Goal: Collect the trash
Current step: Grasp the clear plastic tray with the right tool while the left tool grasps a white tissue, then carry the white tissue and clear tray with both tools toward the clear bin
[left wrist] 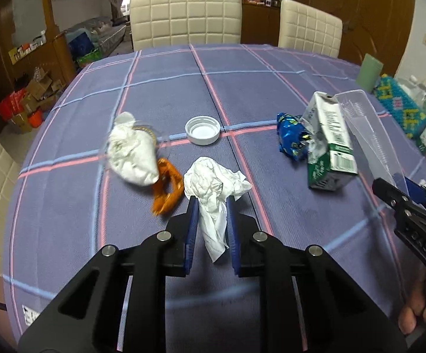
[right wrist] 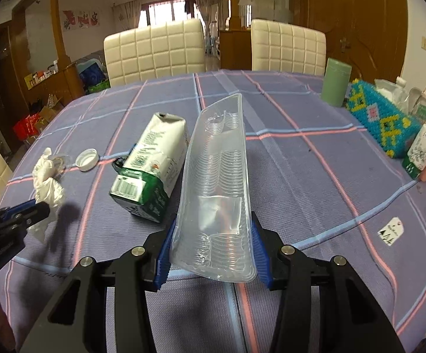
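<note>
A round table under a purple plaid cloth (left wrist: 160, 88) carries, ahead and left of the left jaws, a white screw cap (left wrist: 203, 130), an orange wrapper (left wrist: 168, 189) and a tissue-stuffed clear cup (left wrist: 132, 150). Ahead-left of the right jaws lies a green-and-white carton (right wrist: 149, 167); far right stand a green cylinder (right wrist: 335, 82) and a beaded blue tissue box (right wrist: 383, 117).
</note>
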Available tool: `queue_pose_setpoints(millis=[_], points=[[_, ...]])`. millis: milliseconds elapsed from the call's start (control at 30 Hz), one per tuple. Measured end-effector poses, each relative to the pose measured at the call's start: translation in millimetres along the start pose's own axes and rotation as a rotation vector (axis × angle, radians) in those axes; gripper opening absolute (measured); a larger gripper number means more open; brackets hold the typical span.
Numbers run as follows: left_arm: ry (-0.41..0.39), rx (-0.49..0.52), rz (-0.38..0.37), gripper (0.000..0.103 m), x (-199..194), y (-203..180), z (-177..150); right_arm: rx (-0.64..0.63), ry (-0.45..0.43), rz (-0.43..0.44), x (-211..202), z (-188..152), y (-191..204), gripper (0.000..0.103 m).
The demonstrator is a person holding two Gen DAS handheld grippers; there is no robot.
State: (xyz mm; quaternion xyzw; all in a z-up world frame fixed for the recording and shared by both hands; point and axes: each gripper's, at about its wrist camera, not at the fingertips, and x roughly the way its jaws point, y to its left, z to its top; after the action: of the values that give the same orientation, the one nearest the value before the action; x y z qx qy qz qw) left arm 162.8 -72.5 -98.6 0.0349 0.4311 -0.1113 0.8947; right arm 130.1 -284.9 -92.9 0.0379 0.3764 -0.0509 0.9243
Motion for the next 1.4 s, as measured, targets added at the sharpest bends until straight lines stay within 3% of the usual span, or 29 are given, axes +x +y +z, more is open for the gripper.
queue_pose_setpoints(millis=[467,900,1400], points=[[-0.077,-0.088,0.040,0.020,-61.7,48.7,-33.3,-0.154,-0.069,0.085,-46.1,-10.7,72.8,0.045],[-0.112,-0.187,0.082,0.020,-87.1,114.9,-59.0,-0.324,-0.034,0.204,-44.4,-10.7,167.9,0.045],[-0.123,-0.317,0.211,0.020,-107.1,207.2,-88.0,-0.524,-0.016,0.328,-38.6,-16.5,287.1,0.045]])
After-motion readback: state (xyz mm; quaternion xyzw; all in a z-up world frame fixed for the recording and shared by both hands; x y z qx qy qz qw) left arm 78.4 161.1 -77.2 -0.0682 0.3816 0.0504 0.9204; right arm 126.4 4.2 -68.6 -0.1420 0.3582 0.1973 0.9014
